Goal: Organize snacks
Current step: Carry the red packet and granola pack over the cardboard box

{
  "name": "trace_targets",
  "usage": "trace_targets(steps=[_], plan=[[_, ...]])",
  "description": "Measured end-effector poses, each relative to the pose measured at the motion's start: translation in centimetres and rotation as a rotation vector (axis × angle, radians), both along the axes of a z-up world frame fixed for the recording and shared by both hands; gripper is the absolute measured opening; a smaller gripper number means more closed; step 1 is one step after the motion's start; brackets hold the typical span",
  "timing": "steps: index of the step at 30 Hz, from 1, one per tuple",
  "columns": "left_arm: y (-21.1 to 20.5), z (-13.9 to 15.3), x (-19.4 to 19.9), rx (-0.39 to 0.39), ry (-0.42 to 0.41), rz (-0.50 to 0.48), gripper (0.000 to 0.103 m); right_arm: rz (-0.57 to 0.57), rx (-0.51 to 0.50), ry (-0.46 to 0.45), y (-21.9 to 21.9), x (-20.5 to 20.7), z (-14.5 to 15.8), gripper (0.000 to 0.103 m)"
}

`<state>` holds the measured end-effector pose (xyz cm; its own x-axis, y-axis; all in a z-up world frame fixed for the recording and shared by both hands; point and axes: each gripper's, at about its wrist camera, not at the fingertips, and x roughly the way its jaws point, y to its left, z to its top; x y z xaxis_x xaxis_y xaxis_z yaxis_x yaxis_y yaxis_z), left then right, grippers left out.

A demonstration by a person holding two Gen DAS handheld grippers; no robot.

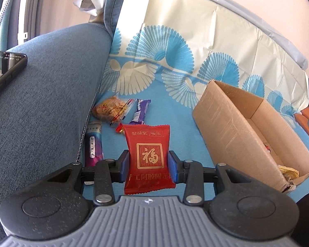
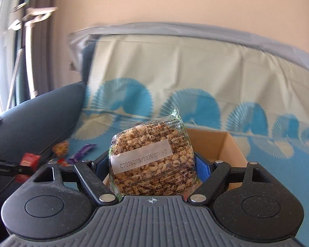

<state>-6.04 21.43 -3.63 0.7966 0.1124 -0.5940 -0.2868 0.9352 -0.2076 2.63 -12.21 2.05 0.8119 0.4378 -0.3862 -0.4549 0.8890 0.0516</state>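
The task looks partly done. The left gripper (image 1: 148, 164) clamps a red foil snack packet with a gold square emblem (image 1: 147, 154) above the blue patterned sofa cover (image 1: 171, 111), left of the open brown cardboard box (image 1: 247, 127). The right gripper (image 2: 152, 164) is clenched on a clear bag of puffed grain (image 2: 152, 158), held in front of the box — which already holds a few wrappers. Left to sort: a clear pack of golden crackers (image 1: 110, 109), a purple wrapped bar (image 1: 141, 111) and a purple-and-white sachet (image 1: 93, 142) by the blue-grey cushion (image 1: 47, 94).
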Motion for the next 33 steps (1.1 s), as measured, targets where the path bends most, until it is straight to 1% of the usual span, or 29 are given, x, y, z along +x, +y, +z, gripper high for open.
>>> trace_targets(steps=[3,5,9,11,13,14,16,17,21,26,28,31,33], plan=[[-0.1,0.1,0.0,0.001,-0.001,0.004,0.043,-0.052,0.045,0.016,-1.5,-0.2,-1.3,0.082],[-0.2,0.1,0.1,0.005,0.004,0.008,0.043,-0.060,0.077,-0.016,-2.1,-0.6,-1.0,0.082],[-0.7,0.2,0.4,0.027,0.016,0.008,0.043,-0.077,0.098,-0.022,-3.0,-0.2,-1.0,0.082],[-1.1,0.3,0.4,0.040,0.014,0.001,0.043,-0.095,0.110,-0.044,-3.8,-0.5,-0.7,0.082],[-1.5,0.4,0.3,0.057,0.008,-0.005,0.043,-0.137,0.137,-0.064,-4.7,-0.5,-0.8,0.082],[-1.7,0.4,0.3,0.069,0.007,-0.005,0.043,-0.176,0.155,-0.068,-5.3,-0.5,-1.0,0.082],[-2.2,0.5,0.3,0.089,0.006,-0.007,0.043,-0.237,0.190,-0.059,-6.2,-0.2,-1.4,0.082],[-2.4,0.5,0.3,0.098,0.006,-0.007,0.043,-0.248,0.206,-0.053,-6.6,0.0,-1.6,0.082],[-3.0,0.5,0.8,0.123,0.021,0.005,0.043,-0.235,0.223,0.004,-6.9,1.3,-2.4,0.082],[-2.7,0.7,0.9,0.070,0.061,0.067,0.043,-0.227,0.227,0.039,-6.8,2.0,-2.7,0.082],[-2.9,0.9,1.1,0.057,0.082,0.077,0.043,-0.227,0.234,0.055,-6.9,2.3,-2.8,0.082],[-3.9,1.3,1.8,0.067,0.100,0.063,0.043,-0.218,0.240,0.075,-7.0,2.7,-2.9,0.082],[-5.1,1.9,2.4,0.072,0.092,0.042,0.043,-0.211,0.245,0.082,-7.1,2.8,-3.0,0.082]])
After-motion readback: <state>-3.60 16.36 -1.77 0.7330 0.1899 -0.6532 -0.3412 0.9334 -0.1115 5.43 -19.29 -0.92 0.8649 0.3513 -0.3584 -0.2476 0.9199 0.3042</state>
